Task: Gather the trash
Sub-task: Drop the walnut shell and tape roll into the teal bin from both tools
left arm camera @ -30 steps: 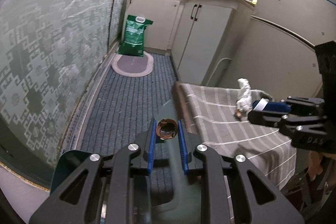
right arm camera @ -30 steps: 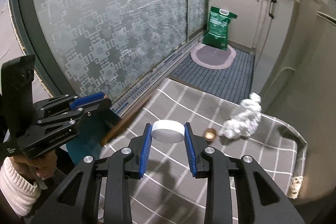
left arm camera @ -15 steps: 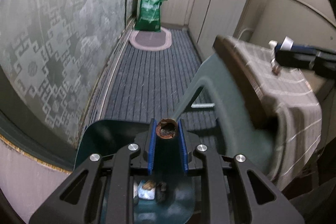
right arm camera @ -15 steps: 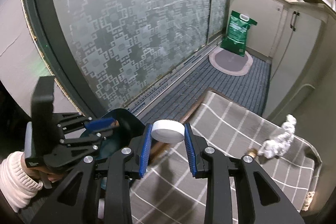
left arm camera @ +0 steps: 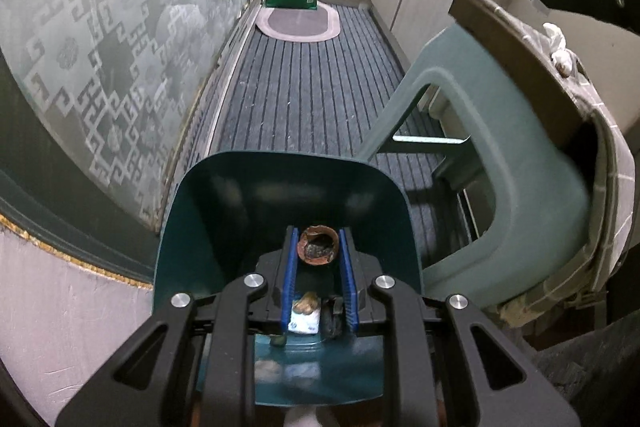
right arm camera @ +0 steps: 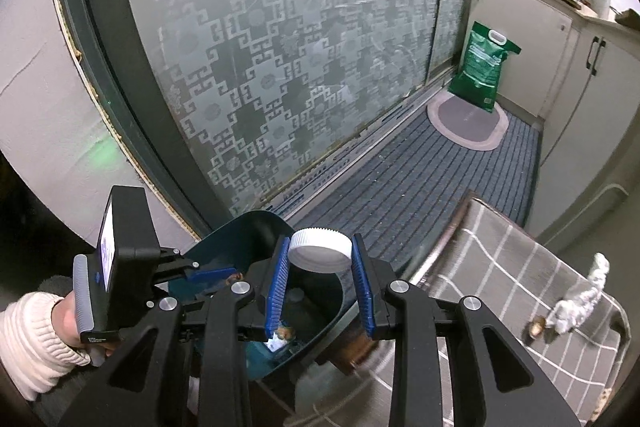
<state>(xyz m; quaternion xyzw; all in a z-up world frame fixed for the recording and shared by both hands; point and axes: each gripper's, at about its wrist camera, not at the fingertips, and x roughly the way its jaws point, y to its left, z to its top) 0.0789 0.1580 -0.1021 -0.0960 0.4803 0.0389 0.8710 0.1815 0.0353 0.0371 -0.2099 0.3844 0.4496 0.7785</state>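
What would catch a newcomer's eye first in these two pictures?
Probably the dark green bin low in the middle of both views, with each gripper poised over it. The left gripper pinches a brown nutshell half above scraps already inside, and the right gripper clamps a white bottle cap. Off to the right, crumpled white paper lies on a grey checked cloth.

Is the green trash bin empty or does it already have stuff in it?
Not empty. The green trash bin already holds a few scraps on its floor, seen in both wrist views.
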